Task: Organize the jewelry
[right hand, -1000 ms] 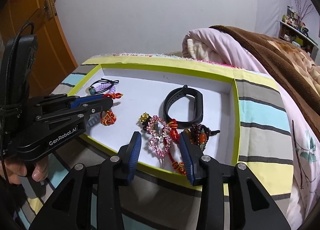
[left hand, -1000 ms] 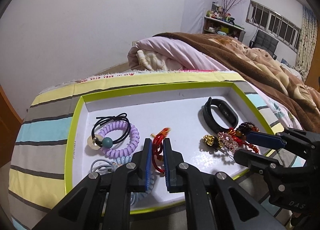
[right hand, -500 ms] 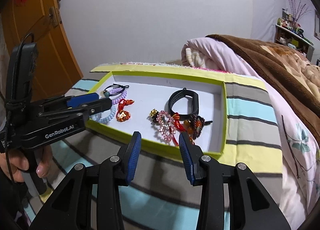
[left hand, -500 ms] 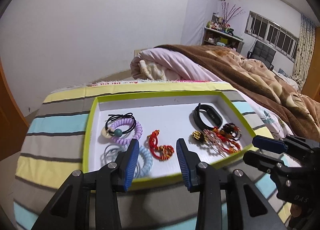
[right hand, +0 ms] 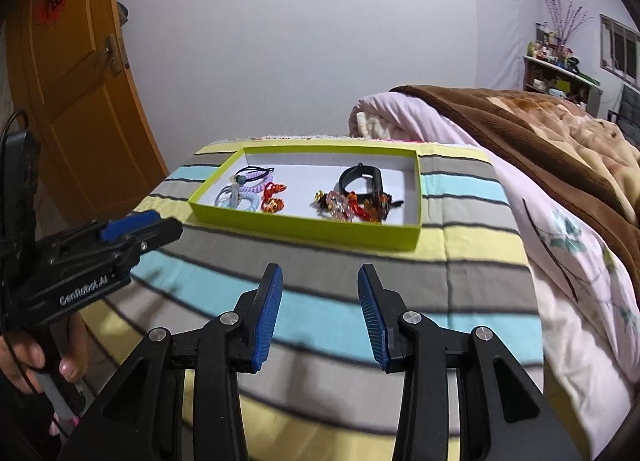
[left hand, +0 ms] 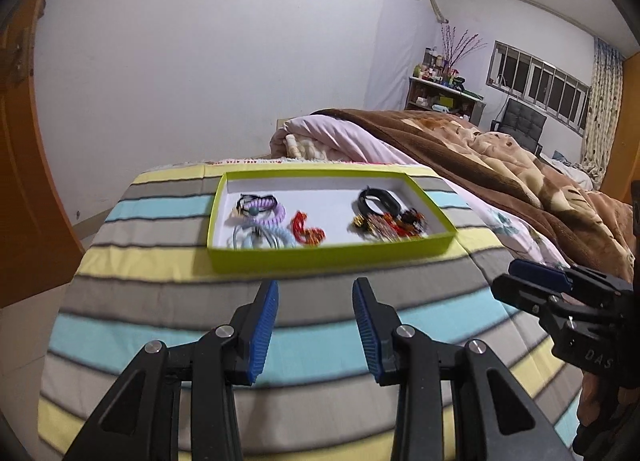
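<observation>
With both the left gripper [left hand: 315, 313] and the right gripper [right hand: 320, 301] held wide open and empty over the striped bedding [left hand: 168, 301], the jewelry is seen lying in the green tray [left hand: 332, 251] farther off, where the tangled cluster [left hand: 390, 221] at its right (beads, clip and charm overlapping) is judged likely to be dragged out together if one piece is snagged.

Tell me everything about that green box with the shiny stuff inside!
The shallow lime-green cardboard box is rectangular, with low walls, a white floor and no lid. It lies flat on the striped blanket. Hair ties sit at its left end, a red beaded piece in the middle, and a black band with tangled trinkets on the right. No tool touches it.
</observation>
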The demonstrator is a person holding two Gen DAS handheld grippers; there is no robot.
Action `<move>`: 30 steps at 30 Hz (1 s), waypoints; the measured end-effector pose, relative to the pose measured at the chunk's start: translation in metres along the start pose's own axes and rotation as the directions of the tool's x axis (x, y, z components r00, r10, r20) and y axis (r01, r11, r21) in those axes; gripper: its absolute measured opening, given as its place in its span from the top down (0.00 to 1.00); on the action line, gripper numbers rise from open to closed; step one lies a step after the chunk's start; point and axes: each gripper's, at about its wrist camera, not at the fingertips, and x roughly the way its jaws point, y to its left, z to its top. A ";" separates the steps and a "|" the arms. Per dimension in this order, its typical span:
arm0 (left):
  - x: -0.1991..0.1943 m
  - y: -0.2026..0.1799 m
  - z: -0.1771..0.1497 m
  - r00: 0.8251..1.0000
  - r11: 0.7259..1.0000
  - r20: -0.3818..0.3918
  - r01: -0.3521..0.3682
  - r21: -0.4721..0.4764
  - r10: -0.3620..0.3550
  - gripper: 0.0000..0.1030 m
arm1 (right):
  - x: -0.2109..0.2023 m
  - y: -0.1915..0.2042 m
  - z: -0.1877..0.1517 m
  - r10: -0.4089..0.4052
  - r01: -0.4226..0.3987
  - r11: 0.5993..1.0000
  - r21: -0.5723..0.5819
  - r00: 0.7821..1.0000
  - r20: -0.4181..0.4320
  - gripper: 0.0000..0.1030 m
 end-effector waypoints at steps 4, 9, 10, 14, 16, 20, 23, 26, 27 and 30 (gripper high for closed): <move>-0.024 -0.006 -0.022 1.000 1.000 0.016 -0.015 0.002 0.015 0.63 | -0.018 0.009 -0.018 -0.017 0.017 1.000 -0.013 1.000 0.008 0.61; -0.051 -0.004 -0.045 0.999 0.999 0.031 -0.028 -0.022 0.029 0.63 | -0.043 0.017 -0.037 -0.036 0.036 0.999 -0.012 0.999 0.039 0.61; -0.056 -0.003 -0.049 0.999 0.999 0.031 -0.032 -0.029 0.033 0.63 | -0.047 0.019 -0.041 -0.041 0.042 0.999 -0.013 0.998 0.044 0.61; -0.070 -0.005 -0.063 0.998 0.999 0.036 -0.045 -0.028 0.046 0.63 | -0.055 0.026 -0.054 -0.055 0.056 0.998 -0.026 0.997 0.046 0.61; -0.076 -0.008 -0.069 0.998 0.998 0.042 -0.054 -0.019 0.055 0.63 | -0.058 0.028 -0.060 -0.052 0.053 0.998 -0.024 0.998 0.043 0.61; -0.087 -0.013 -0.079 0.997 0.999 0.048 -0.053 -0.006 0.053 0.63 | -0.066 0.033 -0.072 -0.054 0.055 0.998 -0.032 0.998 0.042 0.61; -0.092 -0.020 -0.084 0.997 0.999 0.058 -0.050 0.014 0.049 0.63 | -0.073 0.039 -0.077 -0.064 0.067 0.997 -0.045 0.996 0.057 0.61; -0.095 -0.024 -0.087 0.996 0.998 0.070 -0.051 0.028 0.049 0.63 | -0.076 0.041 -0.079 -0.071 0.076 0.995 -0.059 0.995 0.073 0.61; -0.095 -0.024 -0.088 0.996 0.998 0.071 -0.051 0.028 0.049 0.63 | -0.076 0.042 -0.079 -0.071 0.076 0.995 -0.061 0.995 0.075 0.61; -0.095 -0.024 -0.088 0.996 0.999 0.075 -0.052 0.017 0.051 0.63 | -0.077 0.043 -0.079 -0.074 0.079 0.995 -0.066 0.994 0.082 0.61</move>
